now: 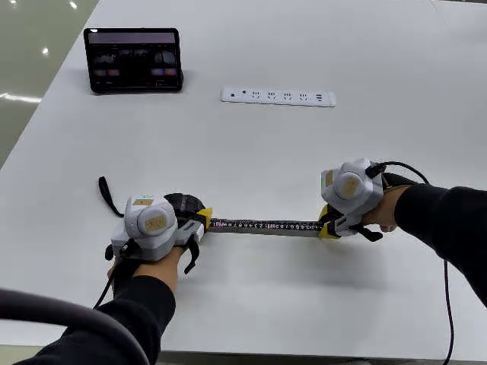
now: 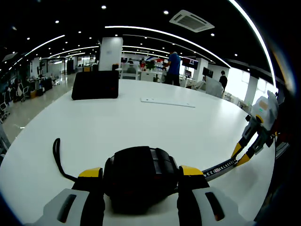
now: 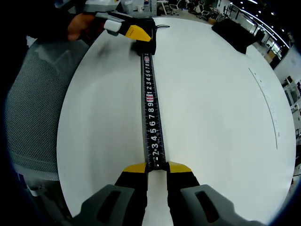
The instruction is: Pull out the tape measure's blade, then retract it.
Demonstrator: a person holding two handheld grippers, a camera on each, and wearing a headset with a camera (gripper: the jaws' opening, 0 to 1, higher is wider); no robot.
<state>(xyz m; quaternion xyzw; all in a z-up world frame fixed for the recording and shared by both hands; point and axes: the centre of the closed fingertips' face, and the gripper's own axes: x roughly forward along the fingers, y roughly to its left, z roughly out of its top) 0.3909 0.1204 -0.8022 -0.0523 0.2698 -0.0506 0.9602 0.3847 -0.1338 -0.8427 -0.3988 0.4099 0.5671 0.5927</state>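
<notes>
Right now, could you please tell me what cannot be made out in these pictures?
1. End of the blade: right gripper view, hidden between the right gripper's jaws.
2. Most of the tape measure case: head view, covered by the left gripper.
3. Screen of the tablet: head view, too small and dim to read.
4. Numbers on the blade near the case: right gripper view, too small.
</notes>
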